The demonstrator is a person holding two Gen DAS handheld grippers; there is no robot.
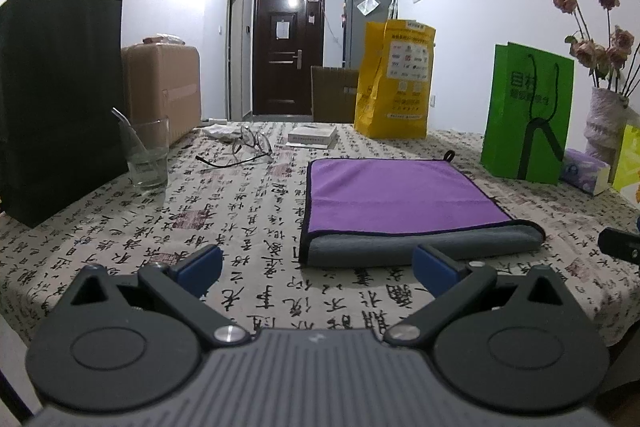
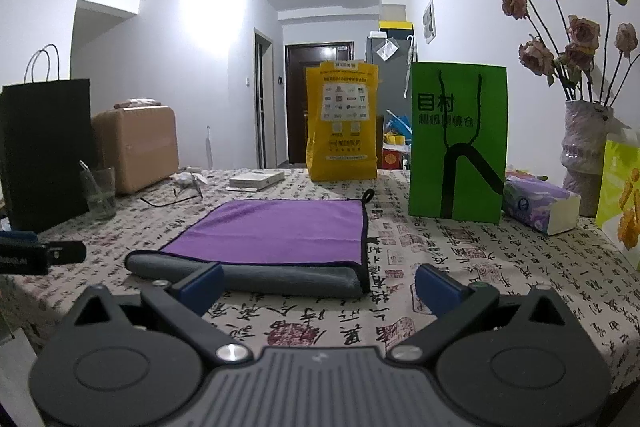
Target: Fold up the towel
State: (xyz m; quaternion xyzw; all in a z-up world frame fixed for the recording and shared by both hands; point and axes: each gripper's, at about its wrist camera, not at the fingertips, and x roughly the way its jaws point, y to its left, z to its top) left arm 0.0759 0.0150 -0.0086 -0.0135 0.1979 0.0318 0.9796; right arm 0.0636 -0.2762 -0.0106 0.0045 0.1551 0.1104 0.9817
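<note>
A purple towel [image 1: 396,197] with a grey underside and black hem lies folded on the patterned tablecloth [image 1: 240,219], its grey fold edge nearest me. It also shows in the right wrist view [image 2: 276,231]. My left gripper [image 1: 318,265] is open and empty, just in front of the towel's near left corner. My right gripper [image 2: 318,285] is open and empty, in front of the towel's near right corner. Neither touches the towel. The right gripper's tip [image 1: 618,247] shows at the right edge of the left wrist view.
A black paper bag [image 1: 60,103], a glass [image 1: 146,155], spectacles [image 1: 244,147] and a small book [image 1: 312,137] stand left and behind. A yellow bag [image 1: 394,79], green bag [image 2: 456,143], tissue box [image 2: 540,203] and vase of dried roses [image 2: 586,155] stand at the back right.
</note>
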